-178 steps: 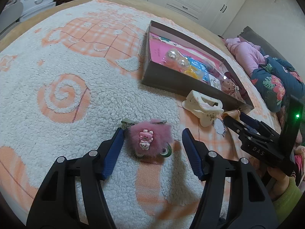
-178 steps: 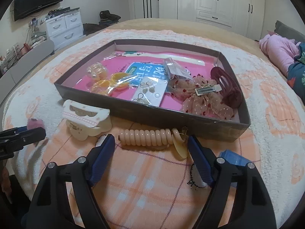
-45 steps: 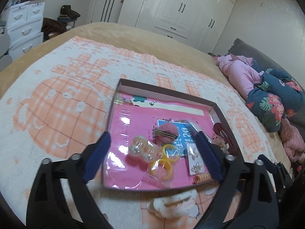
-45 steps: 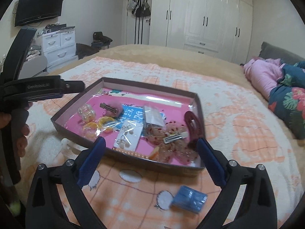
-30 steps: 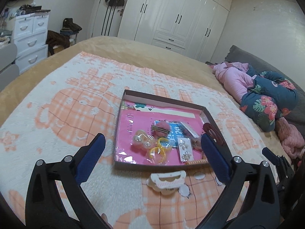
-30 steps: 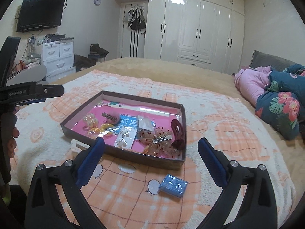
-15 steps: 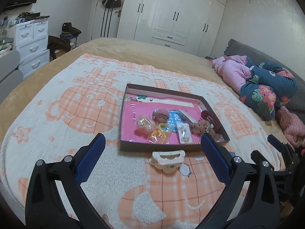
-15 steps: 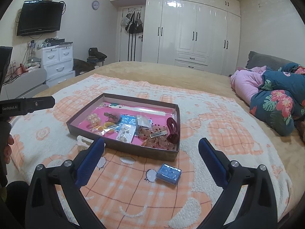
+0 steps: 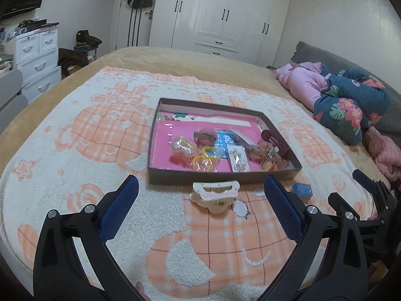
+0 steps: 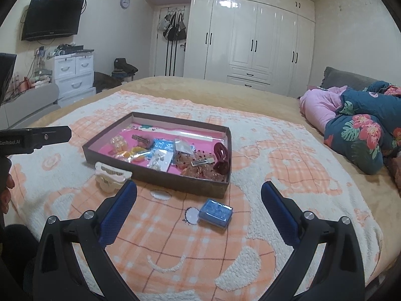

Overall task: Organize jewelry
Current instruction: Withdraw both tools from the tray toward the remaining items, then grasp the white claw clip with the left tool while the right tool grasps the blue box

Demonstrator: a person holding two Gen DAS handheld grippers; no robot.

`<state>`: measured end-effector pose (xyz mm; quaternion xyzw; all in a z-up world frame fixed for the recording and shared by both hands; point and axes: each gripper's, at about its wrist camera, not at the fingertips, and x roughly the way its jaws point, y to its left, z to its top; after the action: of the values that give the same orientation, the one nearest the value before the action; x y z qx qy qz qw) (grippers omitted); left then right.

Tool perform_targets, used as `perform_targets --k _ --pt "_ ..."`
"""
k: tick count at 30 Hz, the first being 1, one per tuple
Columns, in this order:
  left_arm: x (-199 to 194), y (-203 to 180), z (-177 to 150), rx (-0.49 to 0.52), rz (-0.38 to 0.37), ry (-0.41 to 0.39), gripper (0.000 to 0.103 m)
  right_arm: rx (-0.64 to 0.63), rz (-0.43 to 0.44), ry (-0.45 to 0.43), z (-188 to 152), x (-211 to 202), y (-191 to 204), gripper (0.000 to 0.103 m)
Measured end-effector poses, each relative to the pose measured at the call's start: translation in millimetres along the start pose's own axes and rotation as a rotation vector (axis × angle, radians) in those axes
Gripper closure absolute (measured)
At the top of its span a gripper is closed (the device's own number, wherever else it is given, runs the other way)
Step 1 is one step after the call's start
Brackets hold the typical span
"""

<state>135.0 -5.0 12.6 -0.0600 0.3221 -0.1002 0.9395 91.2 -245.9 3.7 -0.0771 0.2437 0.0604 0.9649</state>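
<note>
Bed (image 10: 263, 92), filling the middle of both views, spread with a white-and-orange fleece blanket (image 9: 82, 135). On it, centre frame: shallow dark box (image 9: 223, 176) with pink lining, holding the jewelry and hair pieces already gathered, among them a pink fluffy clip (image 9: 205, 135), yellow rings (image 9: 204, 159), an earring card (image 9: 236, 159), a dark red claw clip (image 10: 221, 159) at its right end. Just outside the box's near wall, lower centre of the left view: cream claw clip (image 9: 215, 195), lying loose on the blanket. Lower right of the box: small blue case (image 10: 215, 213), also loose, apart from the box. Left gripper (image 9: 199, 198): jaws spread wide, holding nothing. Right gripper (image 10: 199, 200): jaws likewise wide and empty. Change noted: six seconds ago the fluffy clip lay on the blanket between the left jaws; it now sits in the box, and both grippers have drawn well back and higher. Judgement: that item is filed; the cream clip and blue case remain to be put away.
</note>
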Motion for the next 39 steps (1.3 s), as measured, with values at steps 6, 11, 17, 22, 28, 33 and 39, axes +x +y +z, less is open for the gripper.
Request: perform_targets --k 6,11,17,22,28,33,39 --pt "14.2 -6.6 -14.4 0.018 0.001 0.042 0.011 0.018 -0.002 0.020 -11.3 8.3 -1.5 0.006" --pt "27.5 -8.3 -22.7 0.017 -0.007 0.077 0.011 0.036 -0.006 0.049 -21.1 18.3 -5.1 0.006" --pt "46.9 -11.2 -27.7 0.019 0.001 0.105 0.011 0.058 -0.020 0.102 -30.5 37.3 -8.7 0.006" --pt "70.2 -8.8 -25.6 -0.009 -0.008 0.153 0.011 0.107 -0.031 0.159 -36.1 59.5 -17.4 0.006" --pt "91.4 -14.5 -26.1 0.000 -0.015 0.205 0.013 0.184 -0.041 0.251 -40.5 90.2 -29.7 0.007" --pt "103.7 -16.7 -25.0 0.003 -0.012 0.223 0.013 0.229 -0.025 0.298 -44.2 109.1 -35.9 0.022" --pt "115.8 -20.4 -23.4 0.010 0.001 0.235 0.019 0.204 -0.026 0.286 -43.4 111.3 -33.1 0.053"
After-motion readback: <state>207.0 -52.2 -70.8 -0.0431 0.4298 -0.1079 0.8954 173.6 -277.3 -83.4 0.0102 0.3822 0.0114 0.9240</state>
